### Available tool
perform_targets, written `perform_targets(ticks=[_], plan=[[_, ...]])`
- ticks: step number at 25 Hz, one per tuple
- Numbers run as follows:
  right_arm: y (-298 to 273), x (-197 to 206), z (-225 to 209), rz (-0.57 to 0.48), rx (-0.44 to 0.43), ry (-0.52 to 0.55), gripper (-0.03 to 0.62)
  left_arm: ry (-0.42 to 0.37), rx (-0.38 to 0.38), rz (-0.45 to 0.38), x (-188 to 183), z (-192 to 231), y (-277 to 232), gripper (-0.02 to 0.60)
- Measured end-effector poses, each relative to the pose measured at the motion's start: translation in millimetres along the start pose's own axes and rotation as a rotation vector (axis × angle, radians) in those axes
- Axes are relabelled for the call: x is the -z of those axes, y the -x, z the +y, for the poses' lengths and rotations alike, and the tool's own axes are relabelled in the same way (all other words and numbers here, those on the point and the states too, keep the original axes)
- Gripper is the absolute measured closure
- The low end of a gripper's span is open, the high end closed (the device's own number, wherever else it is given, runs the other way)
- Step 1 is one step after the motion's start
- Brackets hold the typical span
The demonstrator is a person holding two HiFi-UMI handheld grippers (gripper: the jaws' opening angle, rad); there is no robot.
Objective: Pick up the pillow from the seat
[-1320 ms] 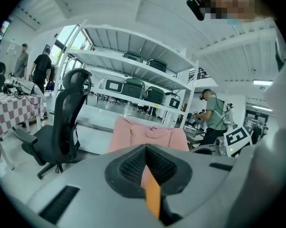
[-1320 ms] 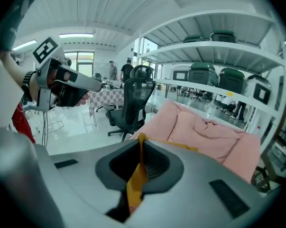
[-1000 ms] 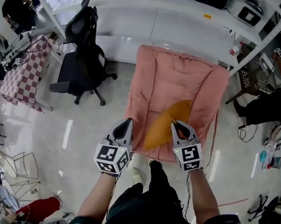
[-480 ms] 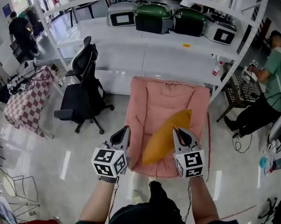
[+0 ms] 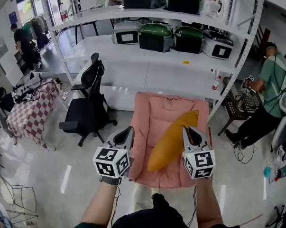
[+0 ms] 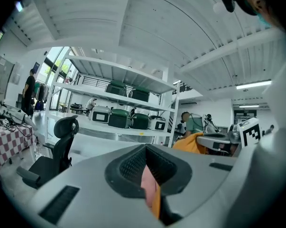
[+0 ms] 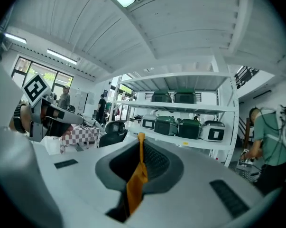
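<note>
An orange pillow (image 5: 173, 139) hangs slanted above the pink padded seat (image 5: 157, 108), clear of its cushion. My right gripper (image 5: 190, 131) is shut on the pillow's near right edge. In the right gripper view a fold of orange fabric (image 7: 135, 179) is pinched between the jaws. My left gripper (image 5: 127, 132) is held beside the seat's left edge, apart from the pillow, with its jaws together. In the left gripper view the pillow (image 6: 190, 142) shows off to the right, and only a thin slit of pink and orange shows between that gripper's jaws.
A black office chair (image 5: 86, 103) stands left of the seat, with a checked table (image 5: 26, 113) further left. Behind the seat is a white shelving rack (image 5: 147, 75) holding green-lidded appliances. A person (image 5: 271, 89) sits at the right by a small side table (image 5: 237, 103).
The right gripper has lifted the pillow higher off the seat. Both grippers have risen, and the head view has tilted up to show more of the shelves.
</note>
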State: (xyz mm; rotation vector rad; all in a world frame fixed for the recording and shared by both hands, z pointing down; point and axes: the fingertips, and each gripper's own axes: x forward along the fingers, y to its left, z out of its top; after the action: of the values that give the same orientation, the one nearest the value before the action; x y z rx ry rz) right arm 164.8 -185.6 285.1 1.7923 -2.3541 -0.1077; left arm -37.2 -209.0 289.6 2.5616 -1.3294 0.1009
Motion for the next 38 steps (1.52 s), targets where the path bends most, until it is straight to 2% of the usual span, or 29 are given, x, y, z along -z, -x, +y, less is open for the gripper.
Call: perform_targets(ticks=[6,13,38], plan=[[11.1,-41.6,-11.9,-0.071,0.045,-0.008,0.582,-0.022,0.012,-0.036,-35.4,-7.7,9.8,0.581],[23.5,-65.5,-10.9,-0.119,0.073,0.006,0.582,-0.034,0.010,-0.085,-60.0,-6.3,24.9,0.581],[20.1,-75.2,12.4,-0.124,0.059,0.031,0.583,-0.041,-0.011,-0.102,-67.0,10.7,41.9,0.581]])
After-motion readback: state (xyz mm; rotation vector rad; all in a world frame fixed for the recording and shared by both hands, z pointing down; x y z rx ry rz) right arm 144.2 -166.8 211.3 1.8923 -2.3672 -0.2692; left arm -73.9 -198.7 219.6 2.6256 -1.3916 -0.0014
